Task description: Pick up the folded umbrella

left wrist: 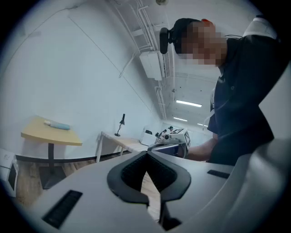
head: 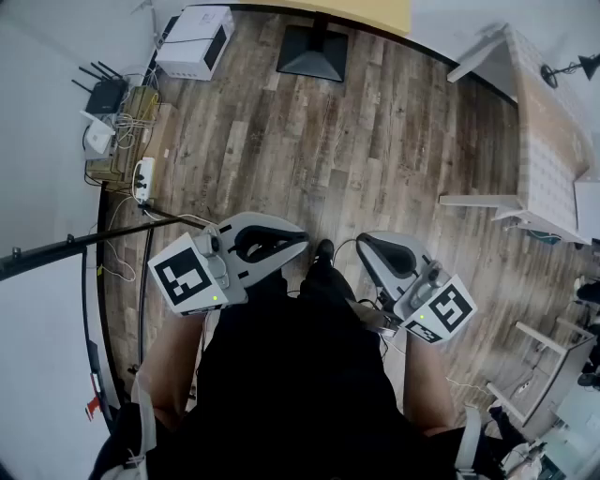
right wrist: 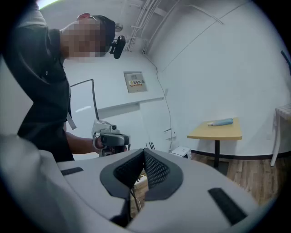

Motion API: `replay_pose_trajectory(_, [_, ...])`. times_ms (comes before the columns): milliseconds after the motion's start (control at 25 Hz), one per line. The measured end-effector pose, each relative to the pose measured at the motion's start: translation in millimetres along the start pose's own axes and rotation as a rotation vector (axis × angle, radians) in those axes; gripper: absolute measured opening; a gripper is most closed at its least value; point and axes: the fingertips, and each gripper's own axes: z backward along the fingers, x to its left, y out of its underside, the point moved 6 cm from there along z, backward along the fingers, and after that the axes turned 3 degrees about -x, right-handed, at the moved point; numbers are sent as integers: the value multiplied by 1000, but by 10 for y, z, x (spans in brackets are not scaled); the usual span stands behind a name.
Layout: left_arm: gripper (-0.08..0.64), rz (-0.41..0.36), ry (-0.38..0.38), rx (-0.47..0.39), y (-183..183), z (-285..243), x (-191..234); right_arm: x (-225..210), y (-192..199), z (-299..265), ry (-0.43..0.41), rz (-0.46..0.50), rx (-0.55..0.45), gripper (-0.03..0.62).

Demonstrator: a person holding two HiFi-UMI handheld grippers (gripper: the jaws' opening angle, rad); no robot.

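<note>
The folded umbrella (left wrist: 57, 124), a light blue roll, lies on a small yellow table (left wrist: 45, 135) by the white wall; the right gripper view also has the umbrella (right wrist: 220, 122) on that table (right wrist: 216, 133). In the head view only the table's yellow edge (head: 361, 11) shows at the top, far from both grippers. My left gripper (head: 302, 242) and right gripper (head: 361, 242) are held close to the person's body over the wood floor, pointing at each other. Both are shut with nothing between the jaws. Each gripper view catches the other: the right gripper (left wrist: 170, 144) and the left gripper (right wrist: 109, 139).
A white table (head: 544, 131) with a black desk lamp (head: 562, 70) stands at the right. The yellow table's black base (head: 314, 52) sits at the top, a white box (head: 195, 39) beside it. A router, power strip and cables (head: 117, 131) line the left wall; a black pole (head: 84, 242) crosses there.
</note>
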Motion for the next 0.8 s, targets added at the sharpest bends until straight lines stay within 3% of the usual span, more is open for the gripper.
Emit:
replay_pose_trajectory(160, [11,21,-14,-32,-61,28,-114,101,-53,77,32,34,-8,18])
replay_pose_trajectory(400, [11,-55,-77,-3,-99,-362,-284,-7,-145,549,93,91,-33,18])
replay_pose_trajectory(640, [11,-123,-94,27,-29,-948,-440,-107,-142,1108,114,130,-96,21])
replay_pose_trajectory(720, [11,-116,-86,-8,-39,-1132,-529,-151,-76,1310,107,113,-111,20])
replay_pose_trajectory(800, [11,-84,-27,-50,-68,-1296,-637,-250,1,1457,99,97,-95,21])
